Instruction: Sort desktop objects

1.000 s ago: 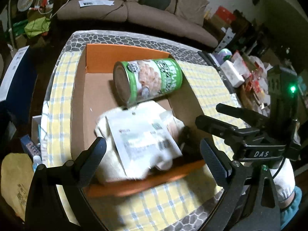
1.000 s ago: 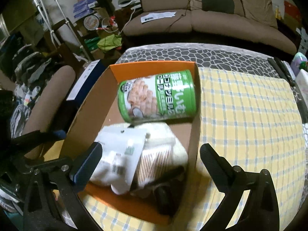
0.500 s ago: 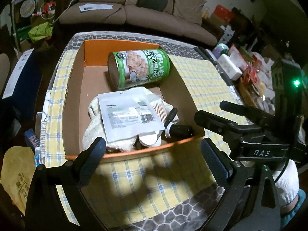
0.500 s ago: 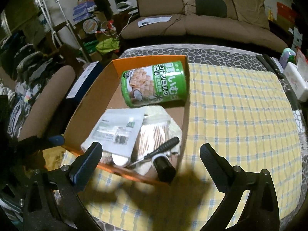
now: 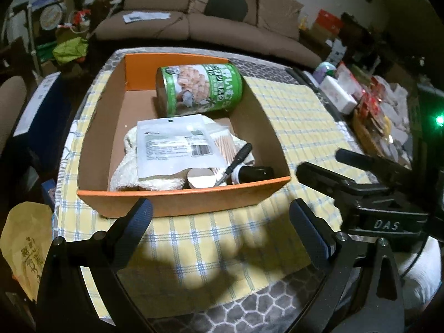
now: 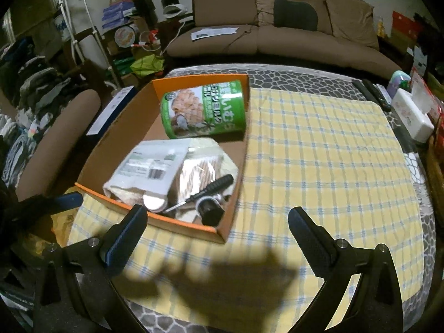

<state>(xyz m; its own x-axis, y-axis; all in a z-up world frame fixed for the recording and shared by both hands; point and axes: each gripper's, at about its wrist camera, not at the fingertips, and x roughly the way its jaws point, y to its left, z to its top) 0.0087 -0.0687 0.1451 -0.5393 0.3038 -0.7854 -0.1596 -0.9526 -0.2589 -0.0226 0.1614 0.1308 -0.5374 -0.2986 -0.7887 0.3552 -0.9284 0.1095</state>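
A brown sofa (image 6: 277,36) fills the top of the frame in both wrist views, a dark cushion (image 6: 295,18) and a sheet of paper (image 6: 213,32) lying on it. Below it we see the bench (image 6: 277,75) with its grey pebble-pattern surface, covered by a yellow checked cloth (image 6: 319,166) that spreads across the centre and right of the right wrist view.

On the cloth, left of centre, sits an orange-edged cardboard box (image 5: 180,198), open at the top. At its far end, toward the upper middle of the frame, a green can (image 5: 198,88) lies on its side. In front of the can a white printed pouch (image 5: 177,145) rests on a pale folded towel (image 5: 125,172), with a pack of cotton swabs (image 5: 224,147) just beside the pouch. Near the box's front right corner a black-handled screwdriver (image 5: 240,154) lies tilted, its tip beside a small round-topped container (image 5: 201,180) and a dark bottle (image 5: 254,173) on its side.

We hold both grippers low in the frame, clear of the box. The left gripper (image 5: 222,219) stands wide apart and holds nothing, its fingers (image 5: 138,222) over the cloth just in front of the box. The right gripper (image 6: 217,227) is likewise spread wide and empty, over the cloth at the box's near right corner. In the left wrist view the right gripper's black body, marked DAS, shows at the lower right.

White boxes and packets (image 5: 338,97) crowd the bench's right edge.
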